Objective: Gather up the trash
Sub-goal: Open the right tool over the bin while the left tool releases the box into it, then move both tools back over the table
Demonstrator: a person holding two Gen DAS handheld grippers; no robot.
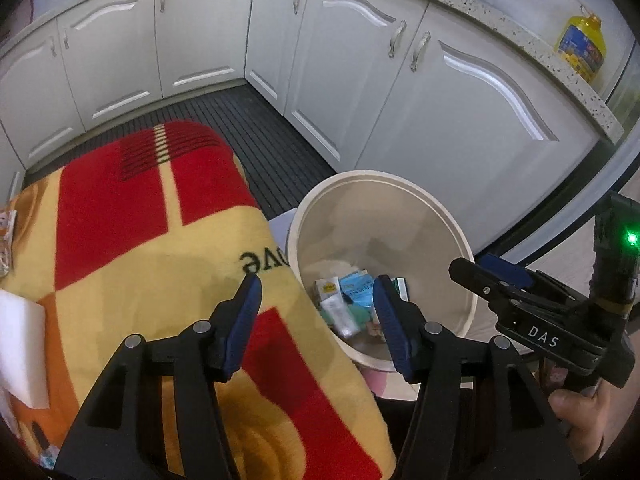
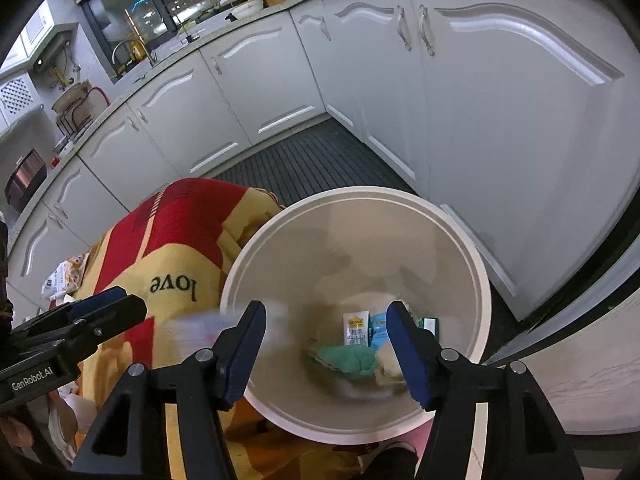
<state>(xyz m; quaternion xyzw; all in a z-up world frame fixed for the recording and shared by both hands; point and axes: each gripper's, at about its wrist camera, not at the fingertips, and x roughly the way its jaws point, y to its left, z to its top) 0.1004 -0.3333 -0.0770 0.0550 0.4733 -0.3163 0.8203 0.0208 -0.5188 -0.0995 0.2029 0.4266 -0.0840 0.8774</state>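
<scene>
Now trash dropped over the bin [image 2: 478, 280].
Left gripper [image 1: 318, 316] and right gripper [image 2: 326, 344] wide open, empty; next piece must be fetched.

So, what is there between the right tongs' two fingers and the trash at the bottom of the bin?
Nothing solid: the open right tongs hang above the cream bin, with only air down to the green cloth and cartons, per the right wrist view.

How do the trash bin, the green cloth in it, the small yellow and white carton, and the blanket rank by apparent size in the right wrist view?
1. trash bin
2. blanket, partly hidden, so possibly bigger than it appears
3. green cloth
4. yellow and white carton
</scene>
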